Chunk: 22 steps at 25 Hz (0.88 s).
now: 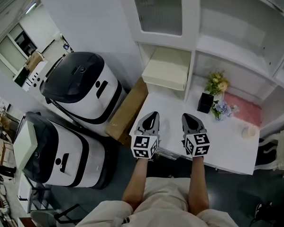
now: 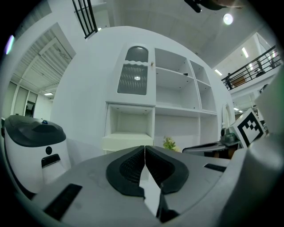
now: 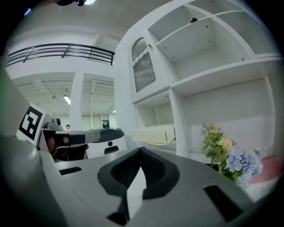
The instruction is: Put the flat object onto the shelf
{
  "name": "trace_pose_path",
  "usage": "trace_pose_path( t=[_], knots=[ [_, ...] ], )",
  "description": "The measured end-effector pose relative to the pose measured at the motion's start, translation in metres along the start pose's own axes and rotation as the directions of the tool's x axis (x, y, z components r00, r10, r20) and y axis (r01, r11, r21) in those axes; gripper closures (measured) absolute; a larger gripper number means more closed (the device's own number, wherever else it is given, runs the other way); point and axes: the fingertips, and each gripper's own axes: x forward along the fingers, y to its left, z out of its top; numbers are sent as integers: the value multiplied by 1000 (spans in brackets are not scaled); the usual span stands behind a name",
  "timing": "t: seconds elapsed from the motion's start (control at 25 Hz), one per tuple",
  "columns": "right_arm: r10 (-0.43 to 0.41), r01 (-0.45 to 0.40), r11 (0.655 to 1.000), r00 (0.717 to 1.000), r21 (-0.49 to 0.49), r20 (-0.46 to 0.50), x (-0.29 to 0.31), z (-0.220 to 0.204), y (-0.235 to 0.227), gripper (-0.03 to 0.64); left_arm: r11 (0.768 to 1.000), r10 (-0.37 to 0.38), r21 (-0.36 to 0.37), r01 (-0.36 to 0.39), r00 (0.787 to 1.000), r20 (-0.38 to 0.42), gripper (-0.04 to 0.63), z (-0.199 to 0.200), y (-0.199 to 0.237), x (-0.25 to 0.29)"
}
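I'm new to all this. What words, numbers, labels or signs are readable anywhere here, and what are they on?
No readable words or numbers anywhere.
On the left marker cube of the left hand-held gripper and the right marker cube of the right hand-held gripper: black-and-white square patterns, not letters.
On the upper white machine and the lower white machine: dark front marks, too small to read.

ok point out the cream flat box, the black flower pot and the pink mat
cream flat box (image 1: 166,67): head view, middle of its top
black flower pot (image 1: 204,103): head view, its dark side
pink mat (image 1: 244,109): head view, bare middle
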Motion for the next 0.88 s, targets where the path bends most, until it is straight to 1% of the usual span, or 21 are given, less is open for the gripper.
trace_pose_path(
  t=[0.64, 0.88],
  knots=[
    [12, -12, 1000, 1000, -16, -9, -2, -1, 2, 549, 1000, 3, -2, -3, 1000, 3, 584, 2, -3, -1],
    [32, -32, 999, 999, -19, -1, -1, -2, 8, 549, 1000, 1, 1, -1, 1000, 1, 584, 0, -2, -2]
  ],
)
